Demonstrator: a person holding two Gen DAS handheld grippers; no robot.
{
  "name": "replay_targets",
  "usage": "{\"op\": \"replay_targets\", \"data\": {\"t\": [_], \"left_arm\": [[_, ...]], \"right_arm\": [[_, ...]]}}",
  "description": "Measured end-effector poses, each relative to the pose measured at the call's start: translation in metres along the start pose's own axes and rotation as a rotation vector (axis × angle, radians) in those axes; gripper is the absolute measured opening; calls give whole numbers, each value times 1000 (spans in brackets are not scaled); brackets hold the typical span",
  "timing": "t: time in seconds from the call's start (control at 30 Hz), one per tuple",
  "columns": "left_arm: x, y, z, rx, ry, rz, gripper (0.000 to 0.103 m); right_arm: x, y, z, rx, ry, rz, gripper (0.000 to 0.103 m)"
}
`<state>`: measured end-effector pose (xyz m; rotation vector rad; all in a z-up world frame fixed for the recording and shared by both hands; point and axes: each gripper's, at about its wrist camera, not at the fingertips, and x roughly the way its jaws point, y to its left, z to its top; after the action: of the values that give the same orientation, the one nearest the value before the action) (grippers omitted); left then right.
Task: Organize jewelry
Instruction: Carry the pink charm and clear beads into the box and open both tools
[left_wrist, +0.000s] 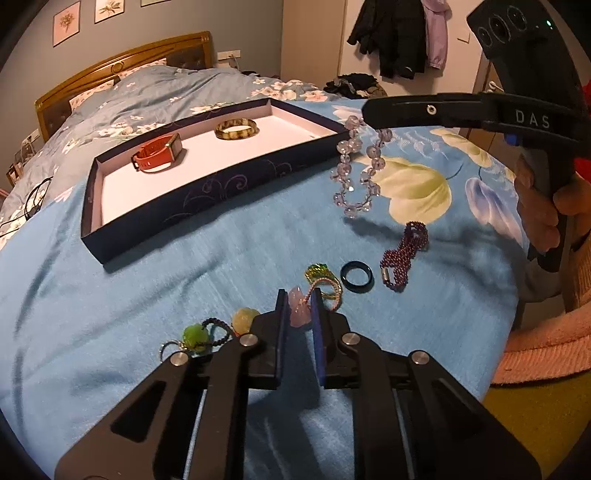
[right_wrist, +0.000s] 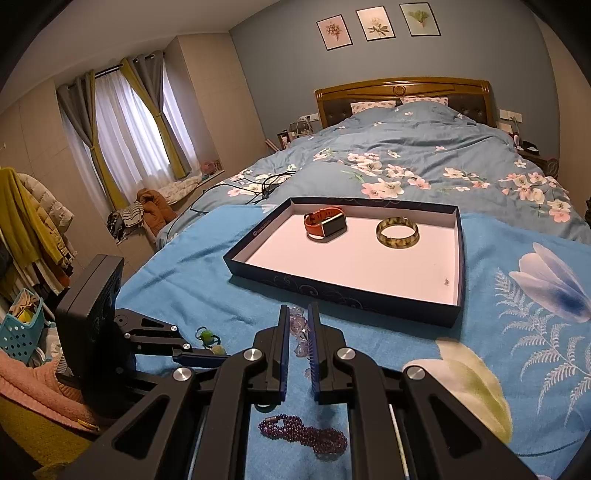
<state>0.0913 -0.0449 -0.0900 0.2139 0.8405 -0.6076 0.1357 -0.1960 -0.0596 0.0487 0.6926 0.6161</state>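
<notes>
My right claw (right_wrist: 297, 329) is pinched shut on the clear bead bracelet (left_wrist: 356, 166), which hangs just right of the blue box (left_wrist: 207, 192) up ahead, while my left claw (left_wrist: 298, 306) squeezes the pink charm (left_wrist: 300, 310) low down.

Bedroom with a blue-grey wall and a wide bed.
Three framed flower prints (right_wrist: 377, 25) hang at the upper centre above a golden wooden headboard (right_wrist: 402, 96). A floral blue duvet (right_wrist: 399, 162) fills the middle. At left, grey and yellow curtains (right_wrist: 127, 125) frame a bright window; coats (left_wrist: 400, 35) hang at upper right.
</notes>
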Motion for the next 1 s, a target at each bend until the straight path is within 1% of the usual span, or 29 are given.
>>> {"op": "replay_targets", "data": {"t": [0.07, 0.23, 0.37, 0.53, 0.7, 0.77, 0.9, 1.0], "left_arm": [[-1, 3, 1, -12, -5, 2, 12], [-15, 9, 10, -39, -60, -6, 12], [-28, 16, 25, -45, -113, 9, 12], [-36, 30, 48, -54, -175, 53, 12], [-36, 45, 68, -67, -208, 92, 12], [-34, 52, 75, -75, -217, 97, 12], [-27, 62, 85, -89, -218, 126, 12], [-21, 70, 92, -102, -212, 132, 12]], "right_arm": [[0, 0, 1, -2, -4, 1, 8], [-2, 1, 8, -10, -17, 1, 8], [-1, 0, 16, -19, -33, 0, 8], [2, -5, 31, -23, -59, -5, 8], [7, -10, 48, -28, -82, -20, 8], [11, -13, 55, -26, -89, -24, 8], [21, -19, 67, -30, -90, -40, 8], [31, -26, 74, -19, -83, -55, 8]]}}
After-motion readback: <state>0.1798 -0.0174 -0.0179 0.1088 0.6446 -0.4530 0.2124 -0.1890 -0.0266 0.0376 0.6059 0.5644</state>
